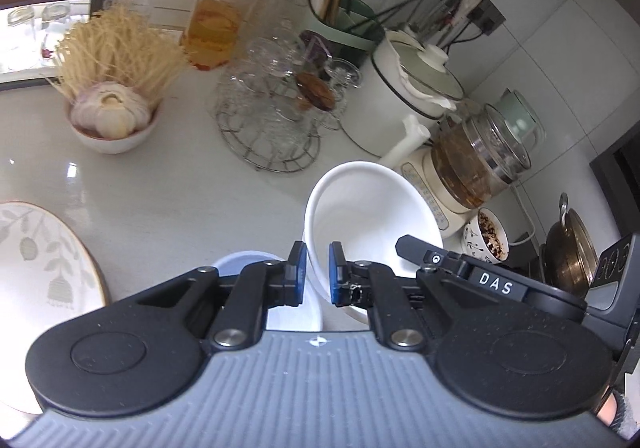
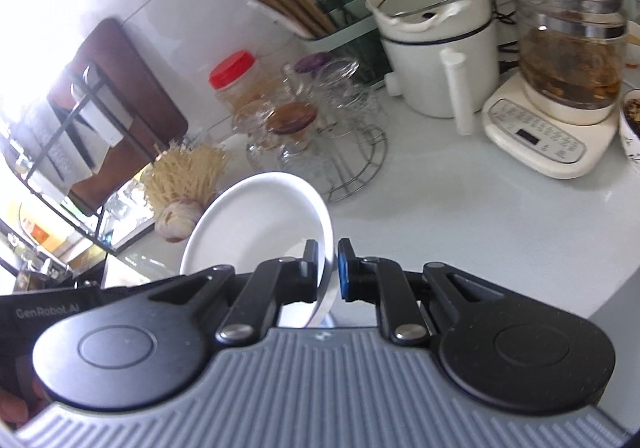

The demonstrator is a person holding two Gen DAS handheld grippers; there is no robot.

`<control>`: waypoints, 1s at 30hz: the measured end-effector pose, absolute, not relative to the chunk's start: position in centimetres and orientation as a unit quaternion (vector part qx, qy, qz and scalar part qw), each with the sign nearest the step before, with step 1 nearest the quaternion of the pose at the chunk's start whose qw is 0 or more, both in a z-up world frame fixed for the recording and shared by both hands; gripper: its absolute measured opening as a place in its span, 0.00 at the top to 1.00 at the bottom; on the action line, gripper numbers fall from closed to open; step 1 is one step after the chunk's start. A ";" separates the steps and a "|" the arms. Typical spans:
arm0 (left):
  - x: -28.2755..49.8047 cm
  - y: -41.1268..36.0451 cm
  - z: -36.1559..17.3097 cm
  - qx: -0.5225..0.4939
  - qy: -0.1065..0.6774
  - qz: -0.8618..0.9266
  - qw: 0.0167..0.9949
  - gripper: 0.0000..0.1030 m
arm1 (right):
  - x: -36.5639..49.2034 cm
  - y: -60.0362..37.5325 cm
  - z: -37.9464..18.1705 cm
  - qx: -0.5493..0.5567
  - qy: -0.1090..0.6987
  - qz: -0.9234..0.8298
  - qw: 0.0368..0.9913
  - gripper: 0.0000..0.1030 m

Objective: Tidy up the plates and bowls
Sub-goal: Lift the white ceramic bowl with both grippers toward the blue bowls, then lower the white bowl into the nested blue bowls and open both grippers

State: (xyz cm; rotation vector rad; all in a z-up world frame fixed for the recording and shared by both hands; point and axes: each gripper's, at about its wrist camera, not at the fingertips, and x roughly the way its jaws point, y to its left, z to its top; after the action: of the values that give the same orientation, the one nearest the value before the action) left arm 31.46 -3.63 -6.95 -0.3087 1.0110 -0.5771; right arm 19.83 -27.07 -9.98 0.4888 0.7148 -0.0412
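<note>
We find the left tool (image 1: 317, 274) clamped on the rim of a plain white bowl (image 1: 372, 208), its blue pads pressing the wall from inside and outside. The bowl is deep, glossy and unmarked, tilted on edge with its opening facing the camera, held above the pale desk (image 1: 168, 188) near its right side. Just beneath it sits a second white bowl (image 1: 296, 318) with a bluish cast. The right tool (image 2: 328, 270) is clamped on the rim of a white plate (image 2: 256, 220), which is shallow, smooth and undecorated, standing tilted on edge above the desk. A leaf-patterned plate (image 1: 44, 260) with a brown rim lies at the near left. At the far side stand a wire rack of glasses (image 1: 276, 104) and a red-lidded jar (image 1: 218, 16).
</note>
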 end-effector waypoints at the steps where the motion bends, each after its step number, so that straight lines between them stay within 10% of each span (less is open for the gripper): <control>1: 31.7 -3.1 -7.0 -0.149 0.478 -0.270 0.823 0.89 | 20.1 -26.7 -10.0 0.236 0.351 -0.019 0.906 0.88; 30: 32.7 0.1 -13.9 -0.124 0.569 -0.234 0.778 0.88 | 21.1 -20.9 -16.0 0.194 0.446 -0.040 0.873 0.86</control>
State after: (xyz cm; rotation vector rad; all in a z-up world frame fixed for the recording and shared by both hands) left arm 32.72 0.08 -13.89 -0.2671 1.2313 -0.5065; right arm 21.08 -20.92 -16.03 0.4053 0.9315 -0.0836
